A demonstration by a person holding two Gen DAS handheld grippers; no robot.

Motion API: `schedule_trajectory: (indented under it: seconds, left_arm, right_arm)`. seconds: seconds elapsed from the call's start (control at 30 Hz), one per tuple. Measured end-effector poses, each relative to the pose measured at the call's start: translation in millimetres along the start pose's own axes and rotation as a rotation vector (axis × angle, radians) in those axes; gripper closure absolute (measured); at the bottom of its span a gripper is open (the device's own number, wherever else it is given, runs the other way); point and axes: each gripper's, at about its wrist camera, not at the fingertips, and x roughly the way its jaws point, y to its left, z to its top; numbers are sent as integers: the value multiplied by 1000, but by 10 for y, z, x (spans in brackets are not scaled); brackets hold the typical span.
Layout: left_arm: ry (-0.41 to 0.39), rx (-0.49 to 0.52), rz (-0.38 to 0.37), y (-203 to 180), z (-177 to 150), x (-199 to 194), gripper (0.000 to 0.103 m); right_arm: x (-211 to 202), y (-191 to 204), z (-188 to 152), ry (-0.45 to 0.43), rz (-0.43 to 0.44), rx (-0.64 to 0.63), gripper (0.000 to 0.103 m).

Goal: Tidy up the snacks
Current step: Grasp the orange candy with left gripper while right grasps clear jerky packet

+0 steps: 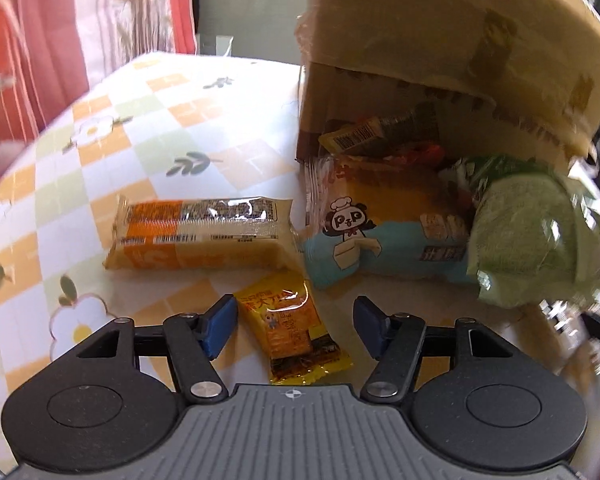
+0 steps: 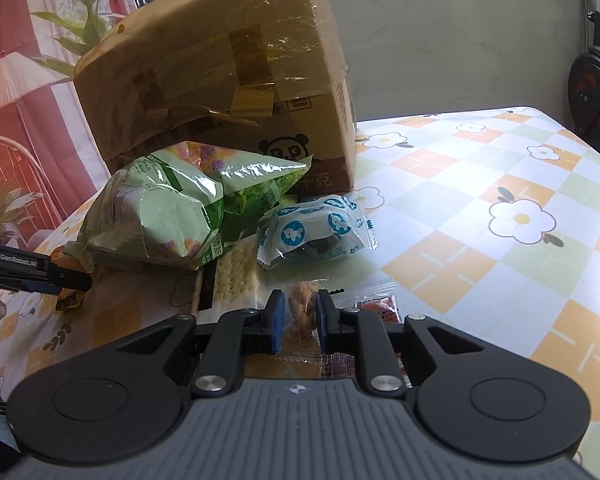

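Observation:
A cardboard box [image 1: 452,40] lies tipped on the table with snacks spilling from its mouth; it also shows in the right wrist view [image 2: 220,64]. My left gripper [image 1: 296,328] is open, its fingers either side of a small yellow snack packet [image 1: 296,332] lying on the table. Beyond lie an orange cracker pack [image 1: 204,236], a blue panda pack [image 1: 384,248] and a green bag [image 1: 540,236]. My right gripper [image 2: 302,320] is shut on a clear packet of brown snacks [image 2: 302,308]. Ahead are the green bag [image 2: 172,216], a blue-white packet [image 2: 320,232] and crackers [image 2: 236,276].
The table wears a checked flower-print cloth [image 2: 500,216]. A red-labelled packet [image 2: 376,304] lies right of my right gripper. The left gripper's finger [image 2: 40,276] shows at the left edge of the right wrist view. Curtains [image 1: 40,40] hang behind the table.

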Motion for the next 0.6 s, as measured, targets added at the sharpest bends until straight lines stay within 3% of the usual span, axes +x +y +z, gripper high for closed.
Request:
schedule_trajectory:
  seconds: [0.13, 0.2, 0.23, 0.27, 0.6]
  left_arm:
    - [-34, 70, 58, -68, -92, -34, 41]
    - [-44, 45, 55, -33, -115, -64, 54]
    - [-50, 47, 62, -26, -122, -81, 66]
    - [-50, 46, 60, -17, -125, -95, 68]
    - [-76, 54, 20, -17, -187, -187, 70]
  right_arm:
    - [-3, 1, -1, 0, 1, 2, 85]
    - [-2, -2, 1, 0, 3, 3, 85]
    - [0, -3, 3, 0, 4, 3, 85]
    - [2, -3, 4, 1, 4, 3, 85]
    - [3, 0, -2, -1, 7, 10, 85]
